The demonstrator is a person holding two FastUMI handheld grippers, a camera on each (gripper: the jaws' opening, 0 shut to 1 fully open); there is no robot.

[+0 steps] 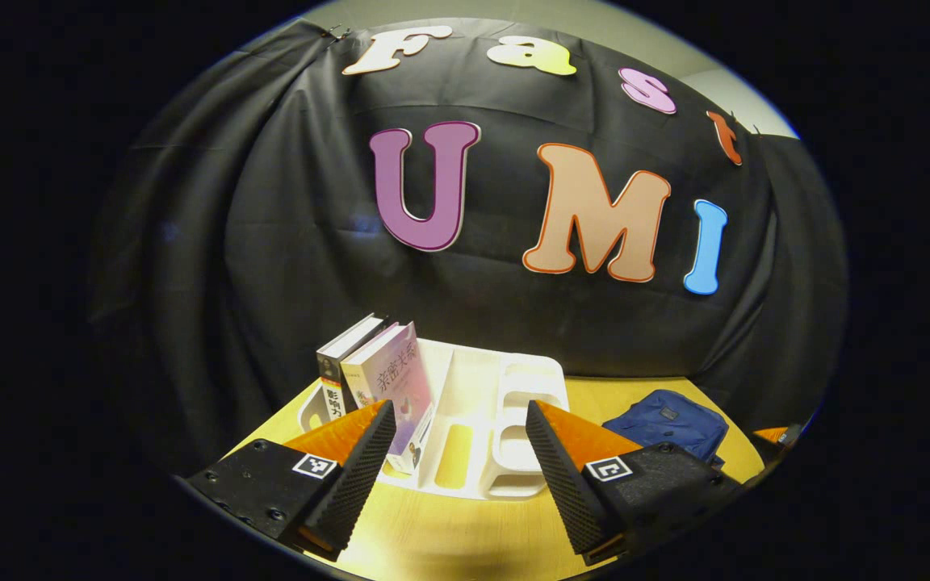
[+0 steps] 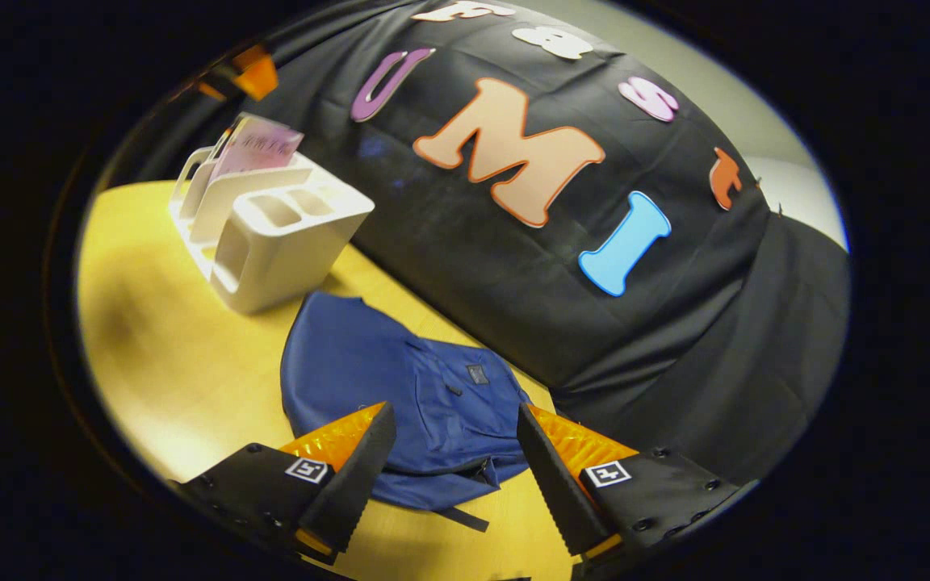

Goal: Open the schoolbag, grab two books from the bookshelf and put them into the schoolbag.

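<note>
each gripper, the left gripper [image 1: 460, 436] and the right gripper [image 2: 454, 440], carries 2 wedge-shaped fingers with finely ribbed inner pads [image 1: 360, 472]. the fingers sit on dark, matte mounting blocks [image 1: 259, 484] studded with small round screws. each block bears 1 small square black-and-white marker [image 2: 306, 469] on its upper face.

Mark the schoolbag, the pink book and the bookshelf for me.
schoolbag [image 2: 400, 387]: right gripper view, flat front panel.
pink book [image 1: 396, 379]: left gripper view, front cover.
bookshelf [image 2: 291, 242]: right gripper view, near side wall.
</note>
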